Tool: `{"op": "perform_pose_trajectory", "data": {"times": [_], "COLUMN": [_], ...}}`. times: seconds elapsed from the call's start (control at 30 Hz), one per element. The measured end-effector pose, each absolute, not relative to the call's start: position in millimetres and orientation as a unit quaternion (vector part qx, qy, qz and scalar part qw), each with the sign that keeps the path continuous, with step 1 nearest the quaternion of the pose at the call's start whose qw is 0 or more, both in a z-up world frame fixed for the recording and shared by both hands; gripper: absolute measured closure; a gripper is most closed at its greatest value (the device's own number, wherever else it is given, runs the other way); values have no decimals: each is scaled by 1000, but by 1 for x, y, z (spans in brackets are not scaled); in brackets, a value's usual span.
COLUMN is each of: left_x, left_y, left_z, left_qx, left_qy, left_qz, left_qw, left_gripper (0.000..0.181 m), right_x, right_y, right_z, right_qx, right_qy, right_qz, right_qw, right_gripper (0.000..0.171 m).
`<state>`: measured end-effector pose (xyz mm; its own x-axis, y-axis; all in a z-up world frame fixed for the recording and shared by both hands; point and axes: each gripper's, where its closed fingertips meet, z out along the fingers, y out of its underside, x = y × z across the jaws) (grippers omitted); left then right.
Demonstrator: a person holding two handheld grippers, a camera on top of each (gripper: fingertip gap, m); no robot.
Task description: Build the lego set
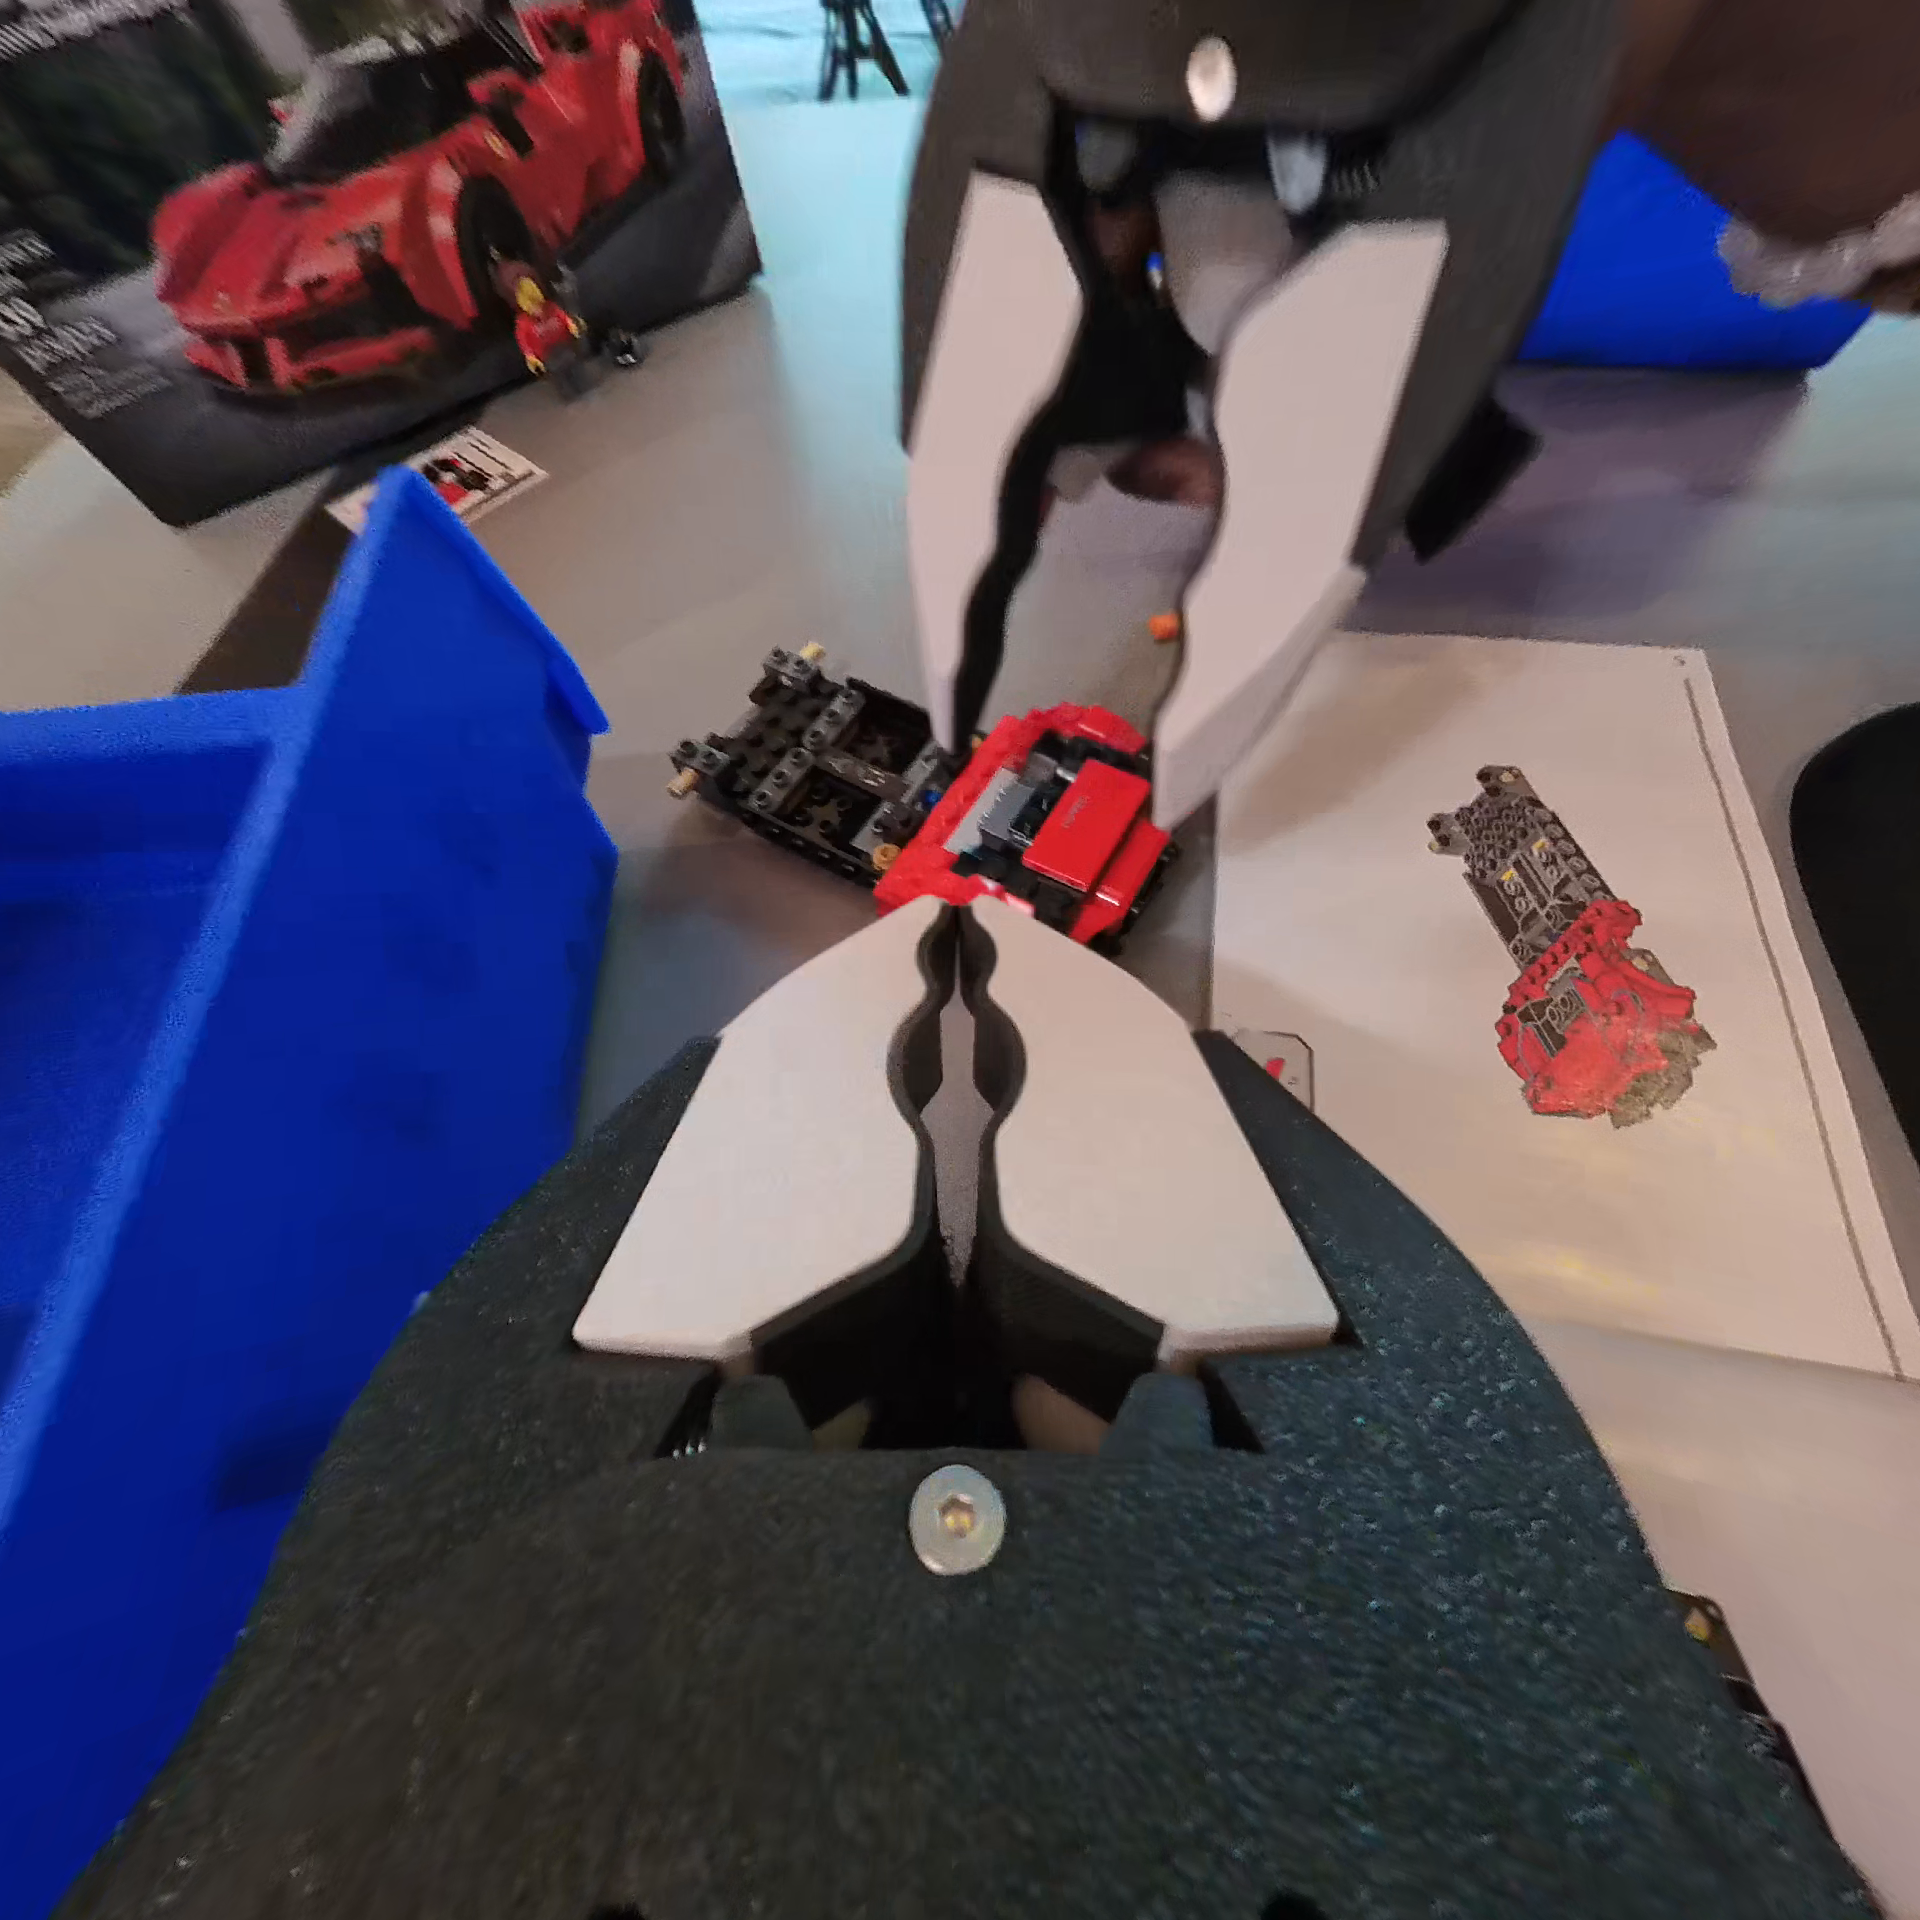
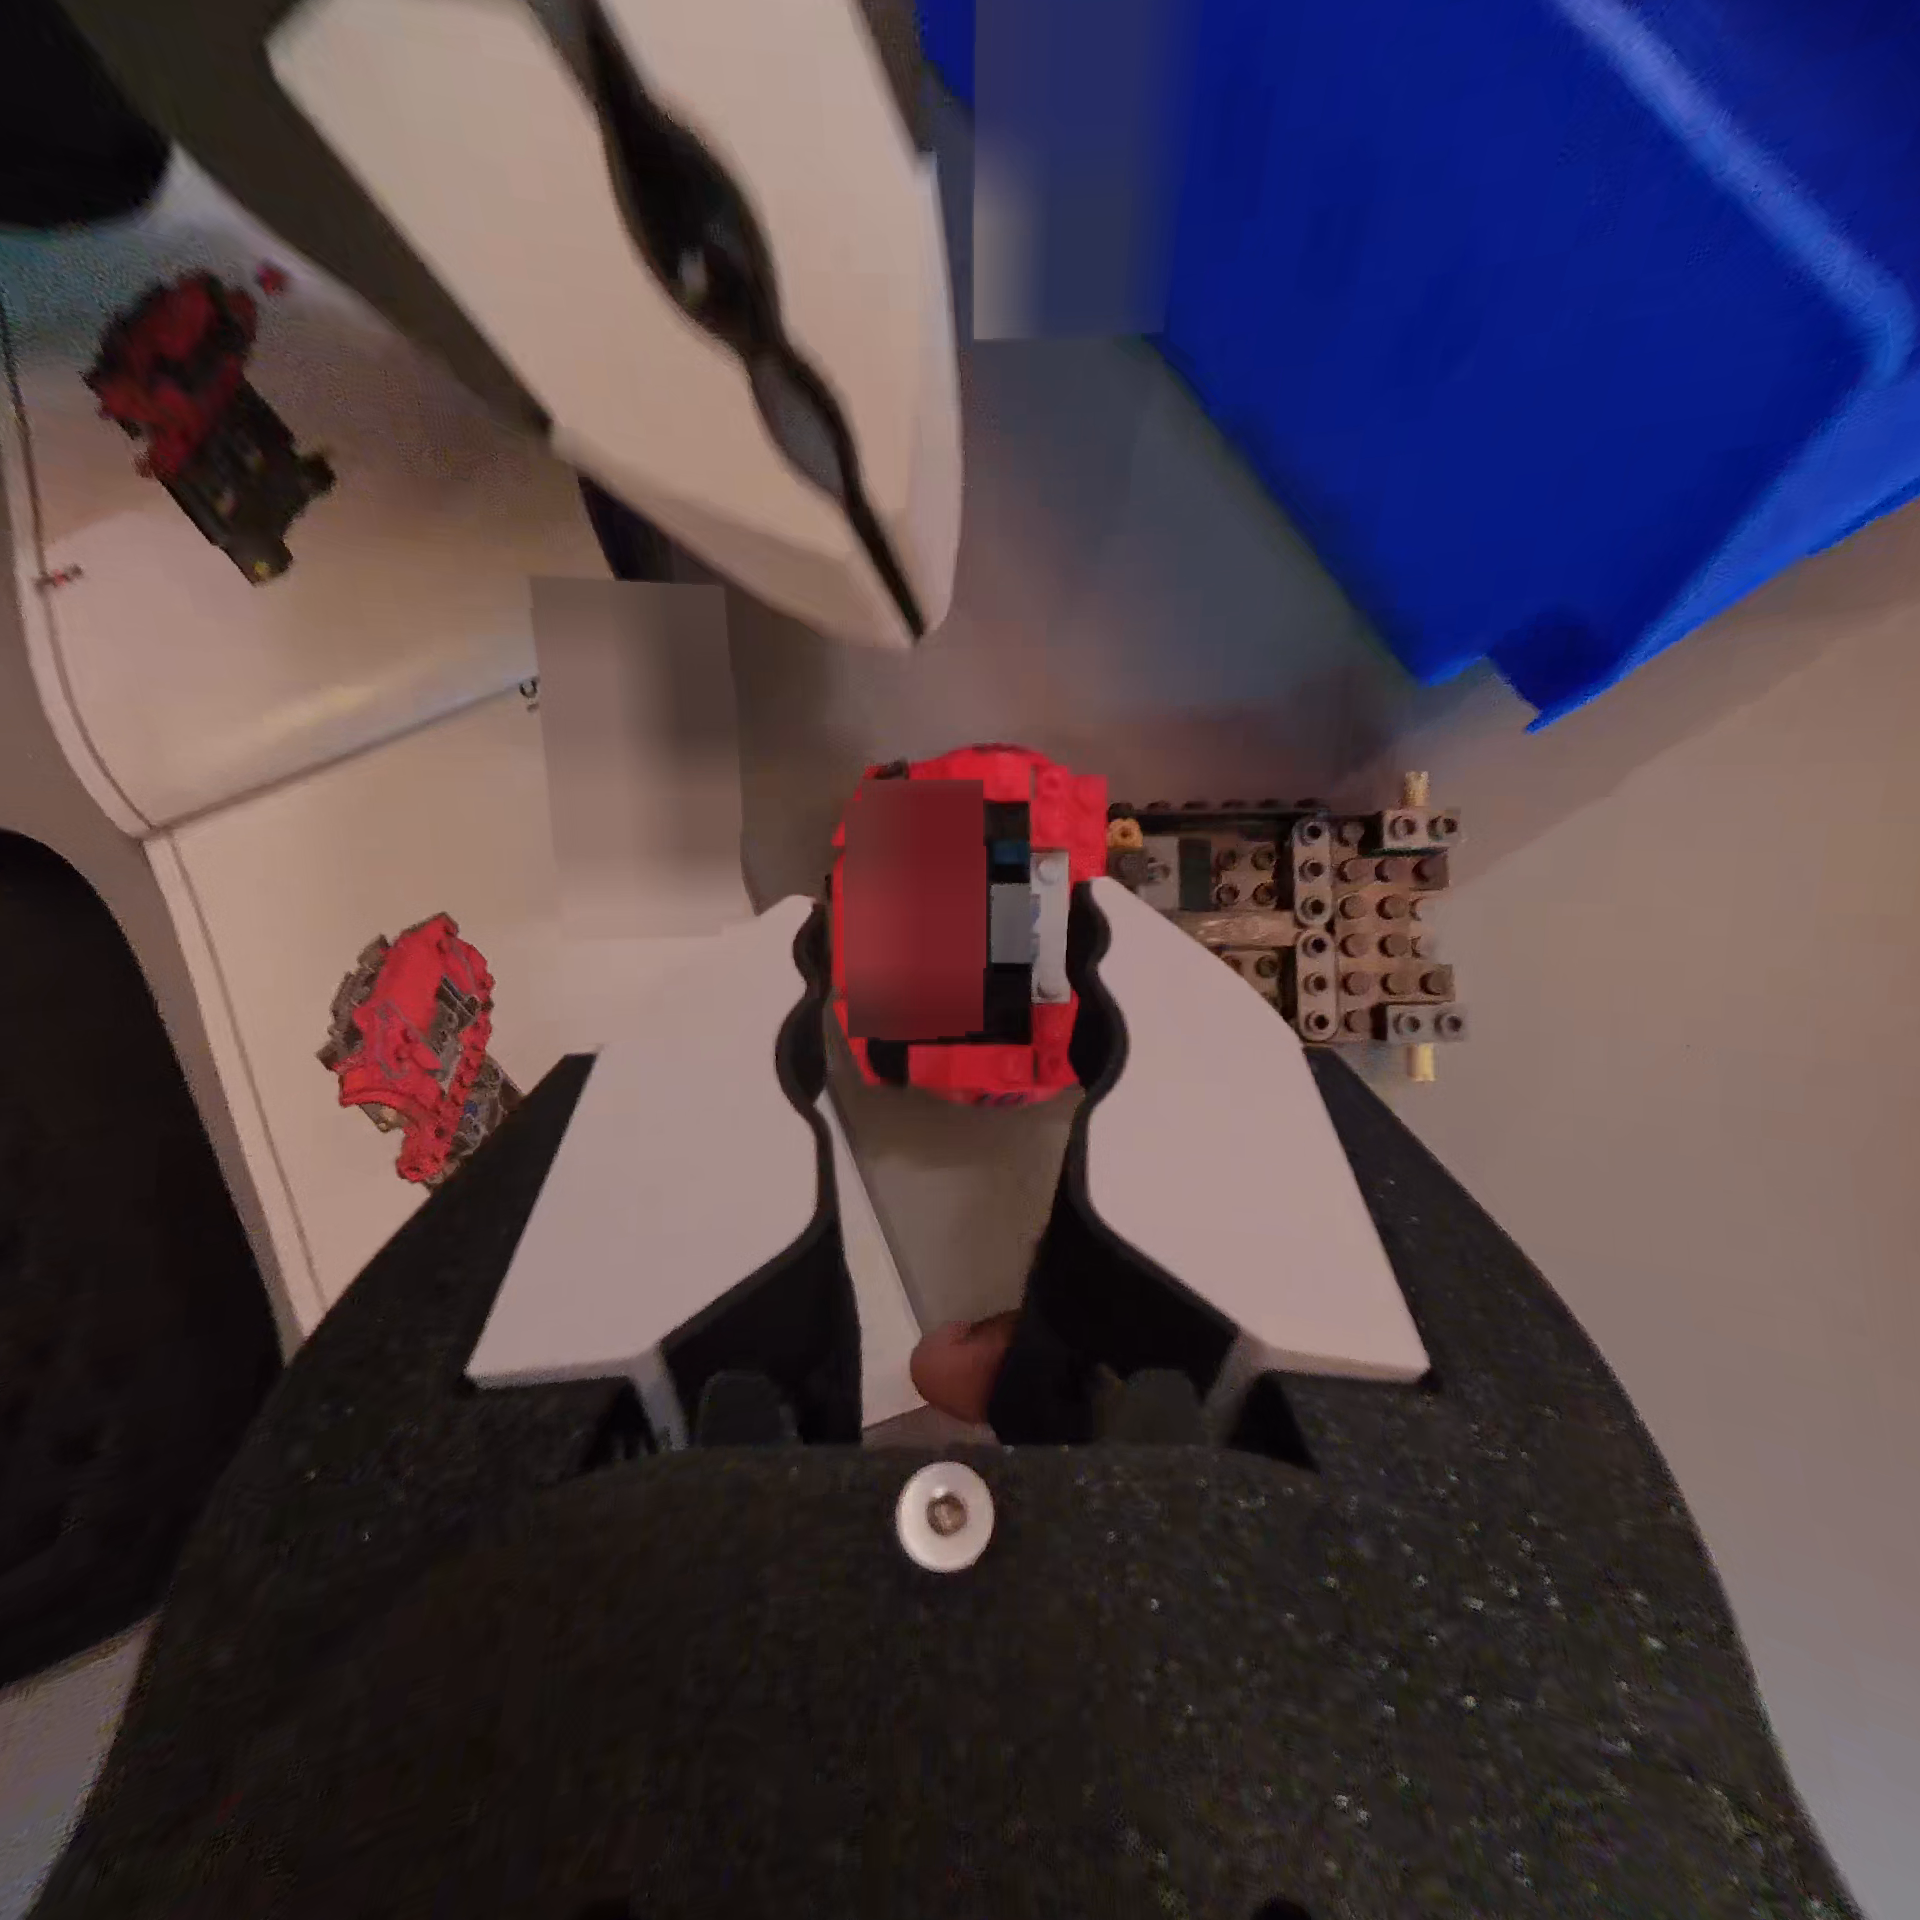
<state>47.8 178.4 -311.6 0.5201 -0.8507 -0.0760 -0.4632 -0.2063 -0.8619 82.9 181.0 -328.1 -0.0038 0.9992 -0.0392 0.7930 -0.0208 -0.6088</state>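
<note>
A partly built Lego car lies on the grey table. Its red section joins a black studded chassis. My right gripper is open, and its fingers stand on either side of the red section, close to its sides. In the left wrist view it reaches down from the top over the car. My left gripper is shut with nothing between its pads, and its tips are just in front of the car's red edge. In the right wrist view it hangs above the car, apart from it.
A blue bin stands close beside the chassis. An open instruction page lies on the other side. The set's box, a sticker sheet and a small orange piece lie farther back.
</note>
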Motion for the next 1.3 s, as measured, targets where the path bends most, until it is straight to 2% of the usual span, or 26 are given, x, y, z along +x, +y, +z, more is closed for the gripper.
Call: {"op": "perform_pose_trajectory", "data": {"times": [0.2,0.43,0.77,0.9,1.2,1.3], "left_x": [48,58,59,62,61,60], "left_y": [185,182,187,186,184,184], "left_z": [-291,-285,-281,-279,-277,-278], "left_qx": [-747,-772,-769,-761,-754,-753], "left_qy": [422,383,404,413,420,422], "left_qz": [-240,-317,-290,-288,-283,-281], "left_qw": [455,396,401,409,418,419], "left_gripper": [181,181,181,181,181,181], "right_x": [85,88,87,86,86,81], "right_y": [179,179,182,181,185,186], "right_z": [-344,-350,-347,-347,-340,-331], "right_qx": [-671,-684,-681,-684,-694,-698], "right_qy": [-673,-661,-670,-668,-656,-636], "right_qz": [219,234,224,233,251,284], "right_qw": [223,203,194,176,158,164], "right_gripper": [126,126,106,119,126,143]}}
